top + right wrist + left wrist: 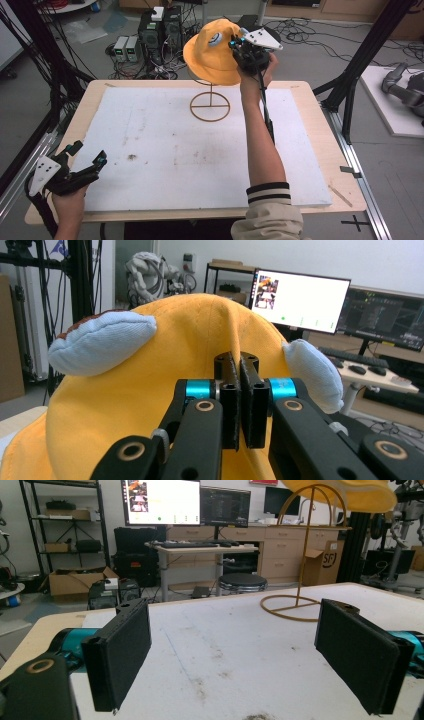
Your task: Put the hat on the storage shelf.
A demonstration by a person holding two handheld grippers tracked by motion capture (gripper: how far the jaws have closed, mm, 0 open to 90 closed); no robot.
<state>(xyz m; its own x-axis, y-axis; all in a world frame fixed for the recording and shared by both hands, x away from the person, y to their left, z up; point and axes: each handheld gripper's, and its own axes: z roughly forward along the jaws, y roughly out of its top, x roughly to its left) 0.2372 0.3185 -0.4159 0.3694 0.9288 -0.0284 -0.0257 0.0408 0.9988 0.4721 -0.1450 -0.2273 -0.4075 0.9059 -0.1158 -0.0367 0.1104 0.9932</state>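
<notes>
Progress check, judging by what's visible: the right gripper (239, 44) is clenched on a pinch of fabric at the crown of the yellow hat (212, 52). In the right gripper view the two black pads sit pressed together w/ a fold of the hat (165, 385) between them, so that's a proper grasp. The hat is up in the air over the far edge of the worktop, about mid-way along it, at the top of the gold wire stand (210, 102). From the left gripper view the brim (350, 492) sits right at the top loop of the stand (302, 555), but I can't tell if it's resting on the loop or just clear of it. So imo either it's being hung or being lifted off, can't say which from a still. What's left either way: get the hat fully seated or fully clear, then let go.

The left gripper (87, 162) is parked at the near left corner of the worktop, jaws released and wide apart, nothing between them, just bare white board (240, 645).

Counts:
- hats: 1, yellow, w/ 2 pale blue ears (102, 342) on it
- stands: 1, round base ring + upright
- grippers: 2, one per hand
- white foam board on the wooden table (315, 105): 1

Nothing else on the board, only some dirt marks.
</notes>
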